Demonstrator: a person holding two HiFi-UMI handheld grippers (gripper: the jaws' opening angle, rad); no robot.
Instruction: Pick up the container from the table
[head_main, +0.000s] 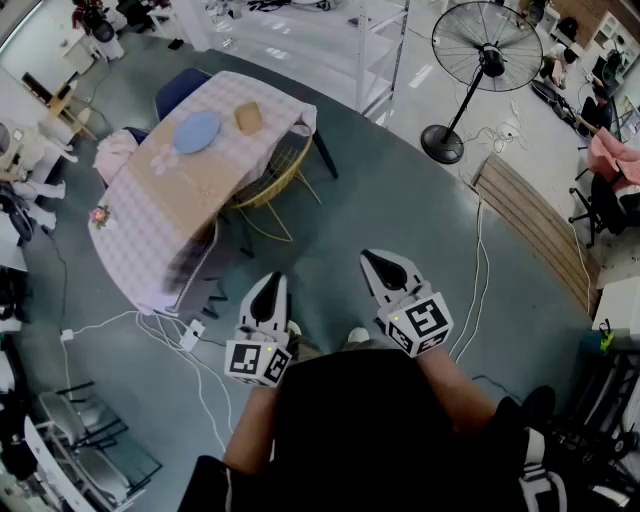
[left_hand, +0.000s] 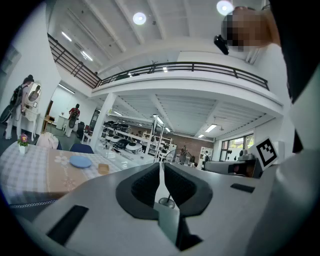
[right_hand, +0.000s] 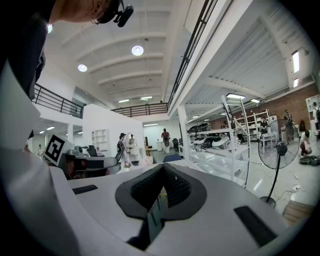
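Down at the bottom of the head view: left gripper (head_main: 269, 284) and right gripper (head_main: 376, 264) side by side over grey floor, close in front of the person, well apart from the table (head_main: 140, 250).

Left gripper: jaws pressed together. In its own view the black pads meet along one thin seam with nothing between them. It touches nothing and points toward the table's side of the room.

Right gripper: same. Pads closed flat on each other, nothing pinched (only the room shows beyond the tips). Its view takes in white shelving racks (right_hand: 220, 142) and the pedestal fan (right_hand: 276, 150), not the table.

Container (head_main: 248, 117): small tan square tub, sitting at the far end of the table on the checked cloth. Just beside it, to the left in the head view, is a light-blue plate (head_main: 196, 131); the two are close but apart. The left gripper view shows both as well, left of the jaws, with the container to the right of the plate.

Other items: a small pot of flowers (head_main: 99, 216) at the left edge of the cloth. A blue chair (head_main: 180, 90) stands at the far end, and a yellow wire chair (head_main: 275, 175) is tucked under the right side. A white power strip (head_main: 192, 335) and cables lie on the floor between the table and the left gripper.
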